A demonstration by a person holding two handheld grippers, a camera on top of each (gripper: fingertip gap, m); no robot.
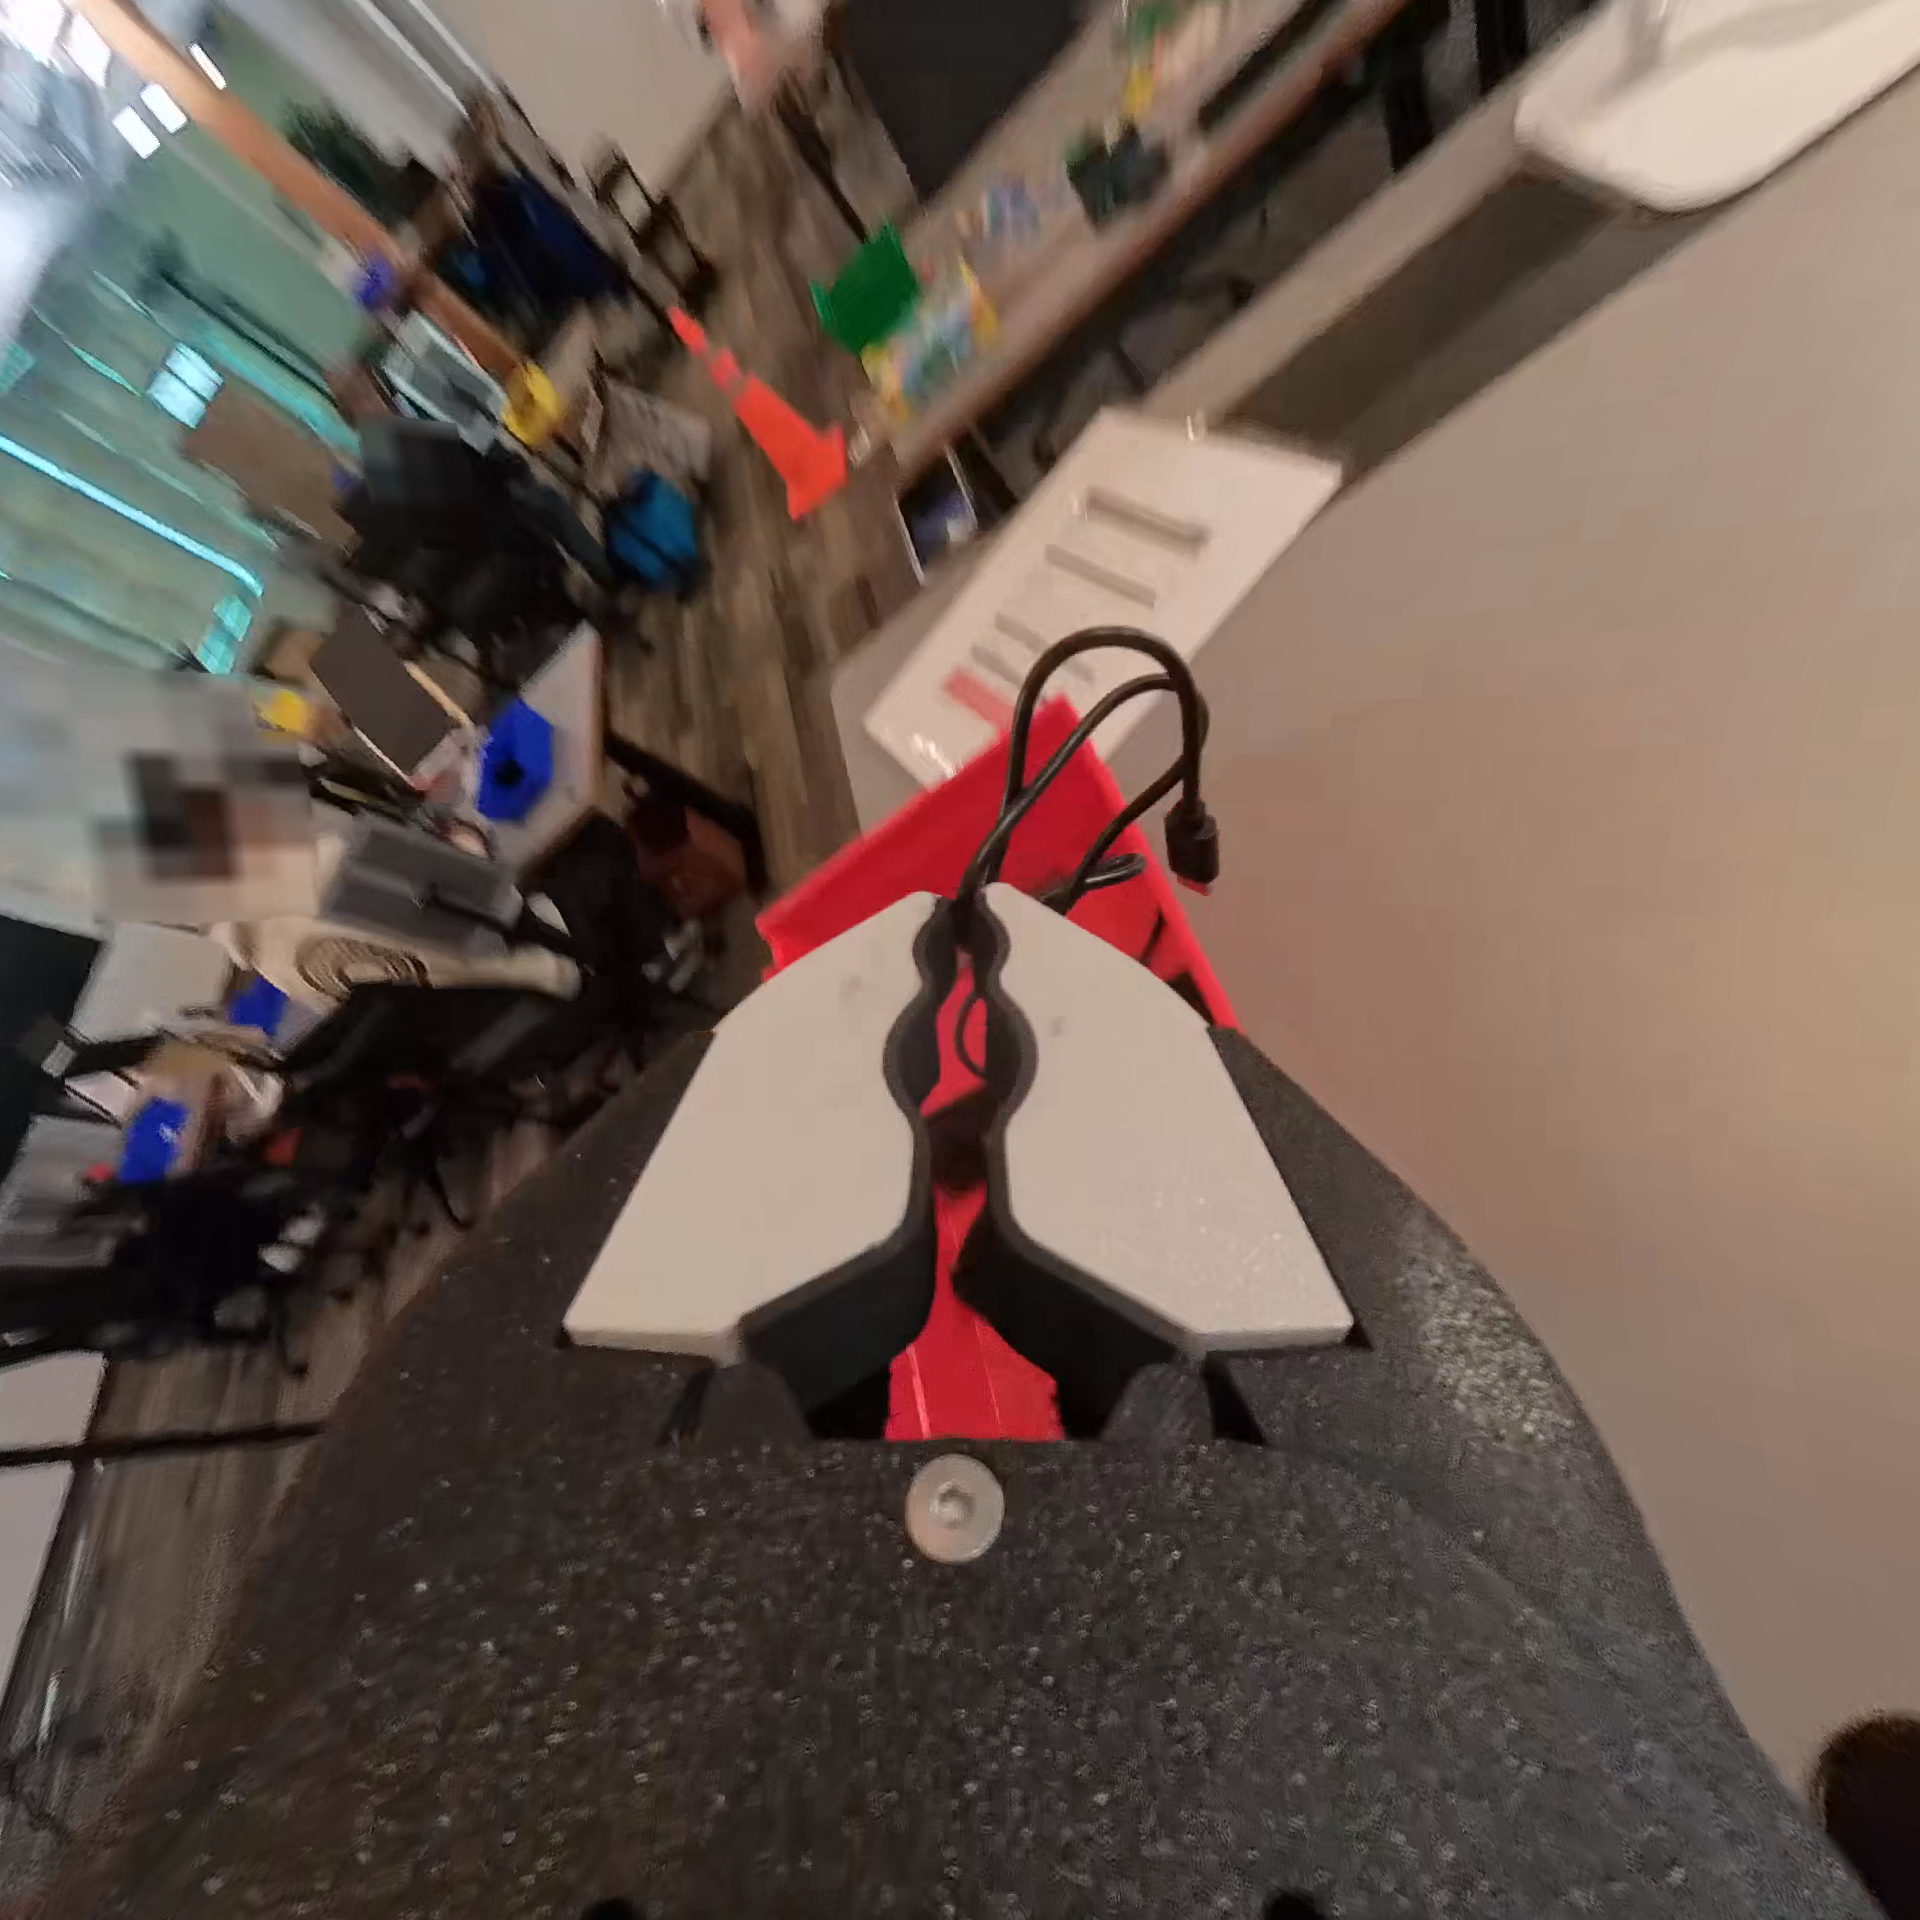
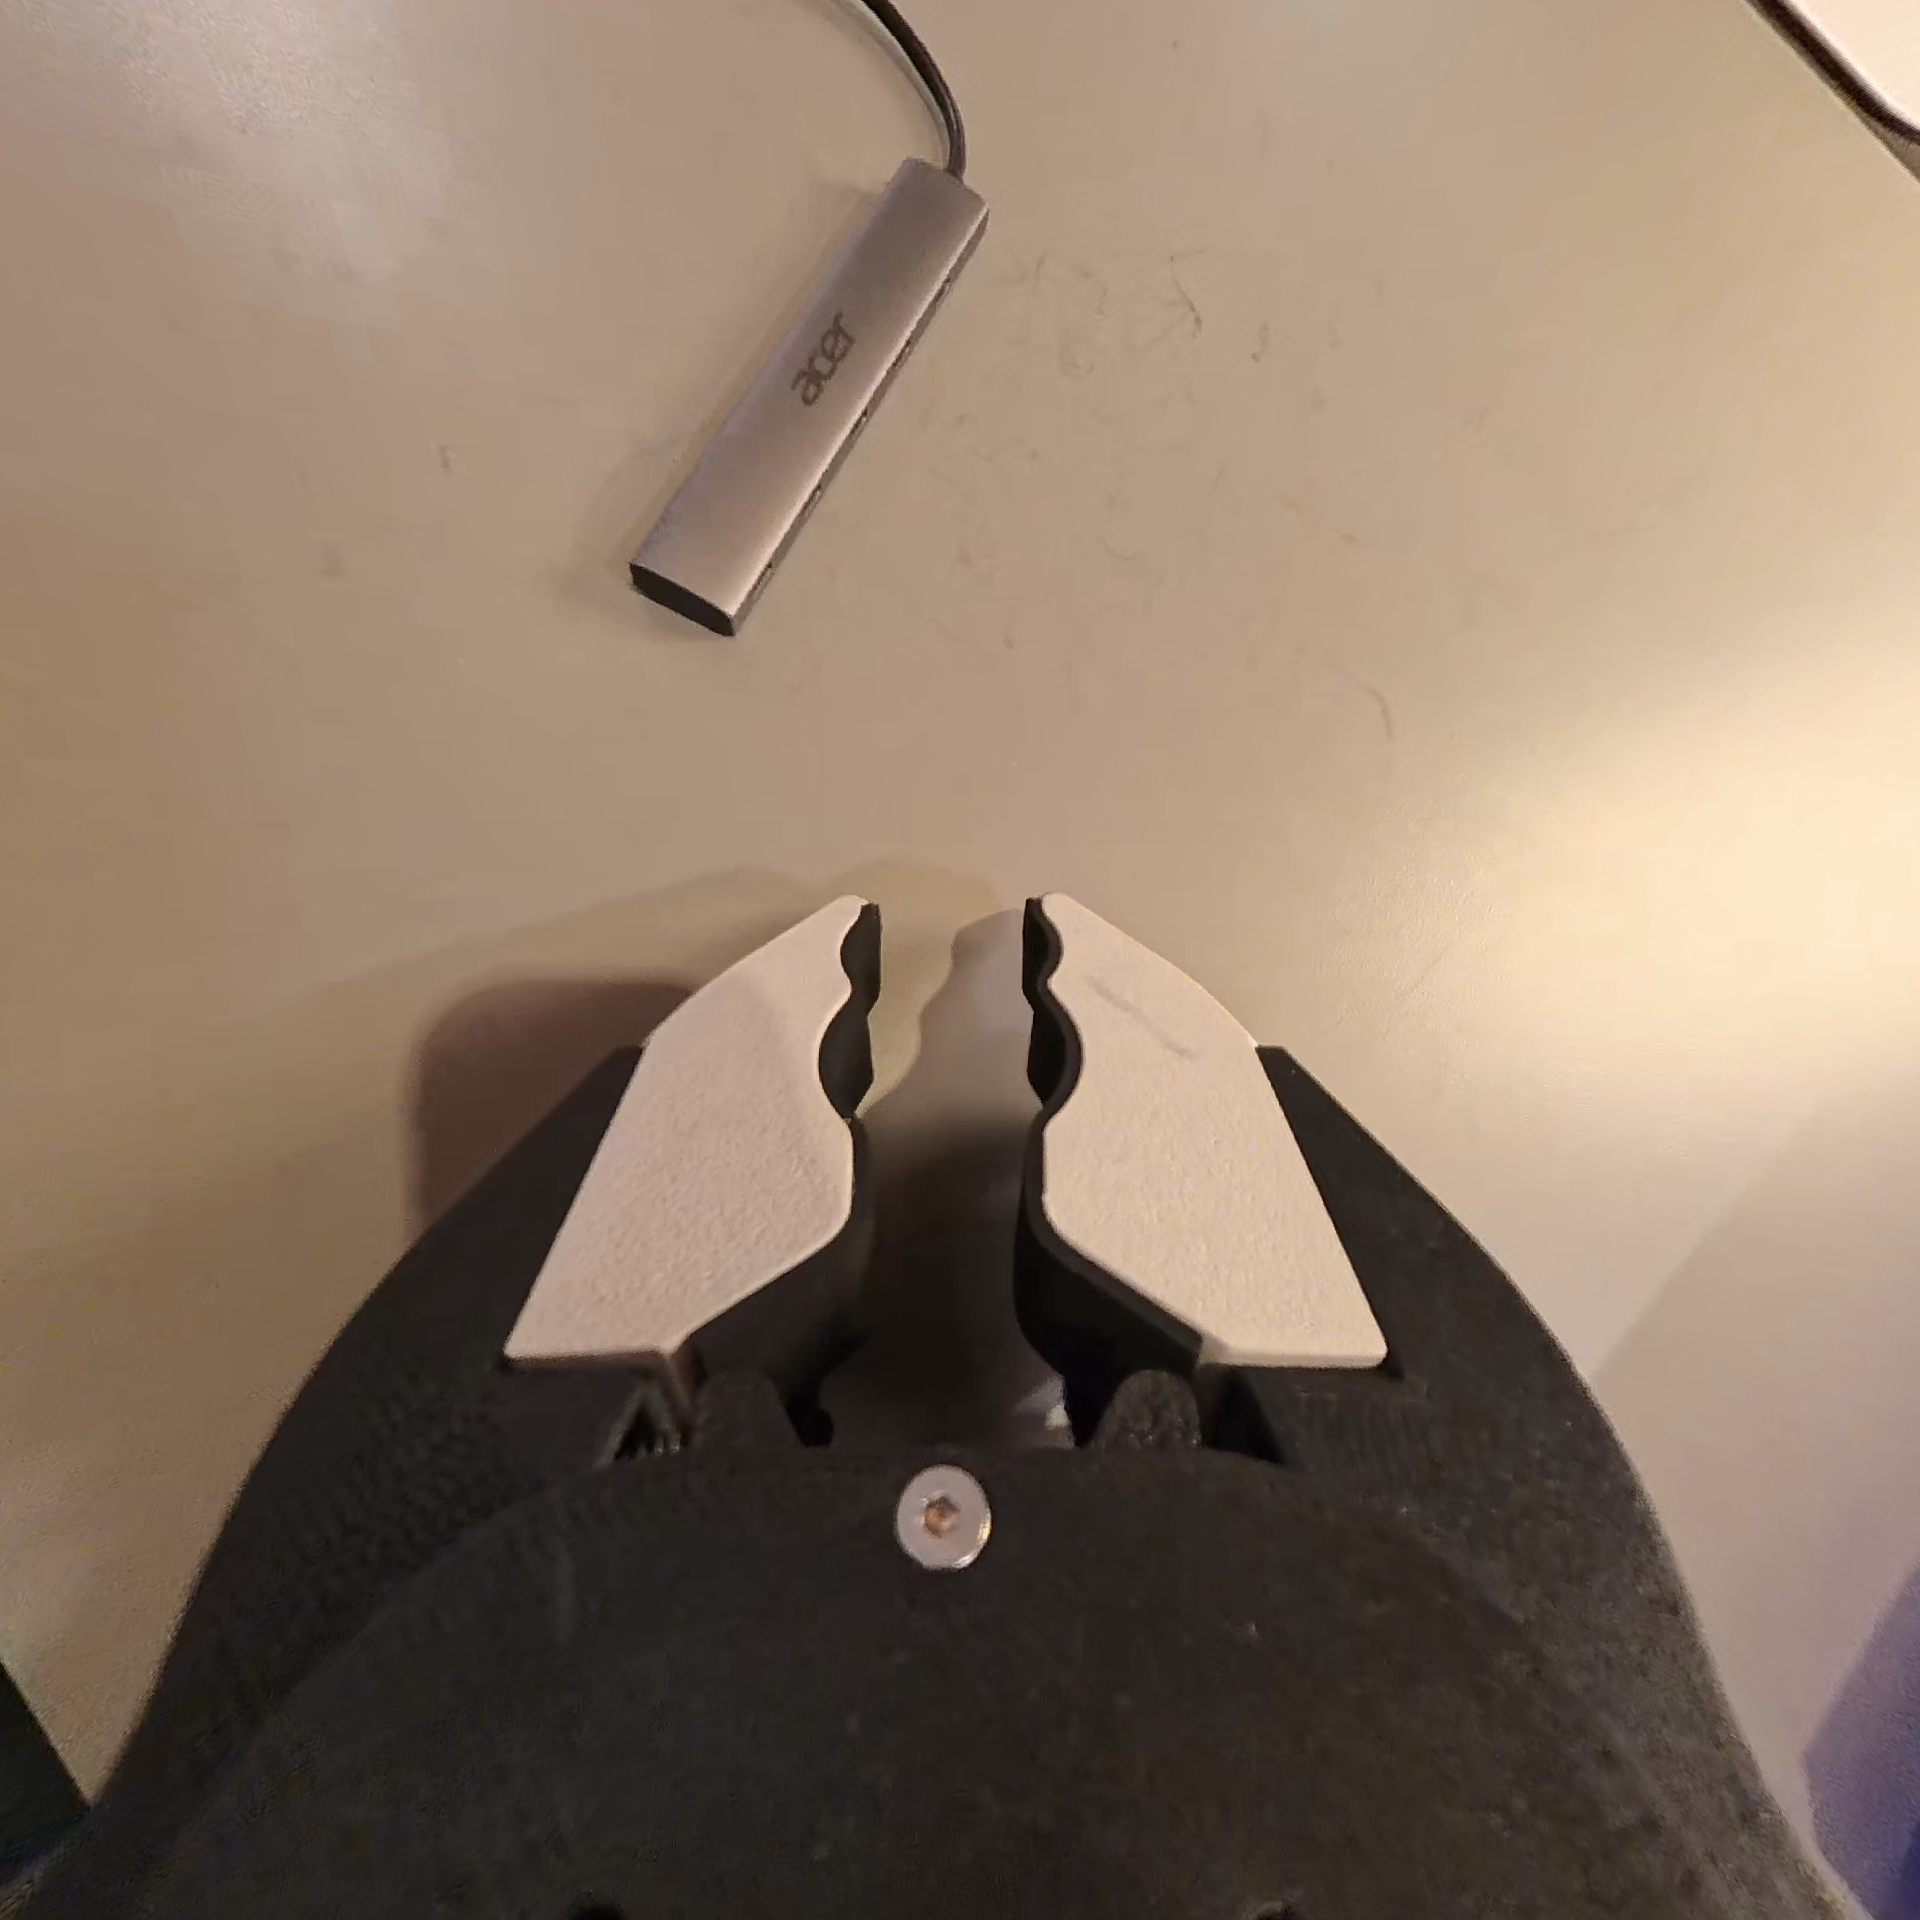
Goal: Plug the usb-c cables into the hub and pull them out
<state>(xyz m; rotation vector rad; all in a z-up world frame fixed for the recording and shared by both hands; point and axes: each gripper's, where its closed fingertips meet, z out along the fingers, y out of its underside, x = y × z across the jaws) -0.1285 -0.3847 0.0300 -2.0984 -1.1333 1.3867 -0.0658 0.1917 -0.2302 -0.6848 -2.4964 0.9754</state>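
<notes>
L gripper (image 1: 968,914) clamped on black usb-c cable (image 1: 1101,686) at tips, plug (image 1: 1193,844) looping free ahead, over red bin (image 1: 1049,810). R gripper (image 2: 953,920) jaws narrowly parted, holding nothing; grey hub (image 2: 816,390) flat on table (image 2: 1351,623), well ahead, slightly left.

We see a shared lab or workshop-style office. In the left wrist view, a long shelf (image 1: 1039,270) carries colourful clutter and a green bin (image 1: 868,291), an orange traffic cone (image 1: 784,426) lies on the wood-patterned floor (image 1: 748,623), and blue bins (image 1: 514,758) sit among cluttered desks with dark office chairs (image 1: 457,1039). A red bin (image 1: 1081,821) rests on the pale surface (image 1: 1558,831) near a printed sheet (image 1: 1112,561).
</notes>
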